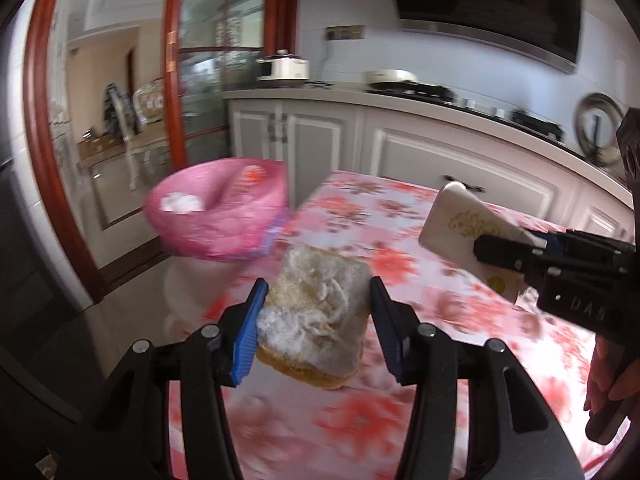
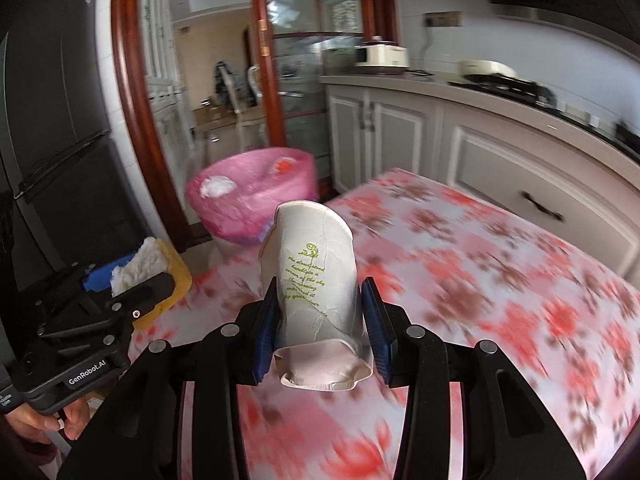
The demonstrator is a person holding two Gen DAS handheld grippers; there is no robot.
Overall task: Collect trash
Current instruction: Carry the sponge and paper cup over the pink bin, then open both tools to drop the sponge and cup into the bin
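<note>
Two loads are in the air at once, both headed toward one bin. Left gripper [image 1: 316,332]: jaws partly open, set against the sides of a mouldy slice of bread [image 1: 316,316], which hangs clear above the flowered tablecloth [image 1: 400,216]. Right gripper [image 2: 320,336]: jaws drawn narrow, pinching a crushed paper cup [image 2: 312,280] near its base, mouth pointing away toward the bin. In the left view the cup [image 1: 460,224] sits off to the right, well apart from the bread.

Bin [image 2: 256,196]: stands on the floor just past the table's far corner, lined with a pink bag. Inside, a white crumpled wad shows on the near side and something orange-red toward the back; the rest of the contents cannot be made out. Room is left at the top, by the look of it.

Judgement on the step: carrying to the drop. Doing it well likely means bringing each piece fully over the bin's mouth before the jaws let go, since the rim lies lower than the tabletop and beyond its edge. The bread looks soft and crumbly, so a steady grip with no squeeze should keep bits off the cloth. The cup is light and may cling to a pad; a full opening would help. Dropping one, then the other, keeps the grippers from knocking together over the opening.
</note>
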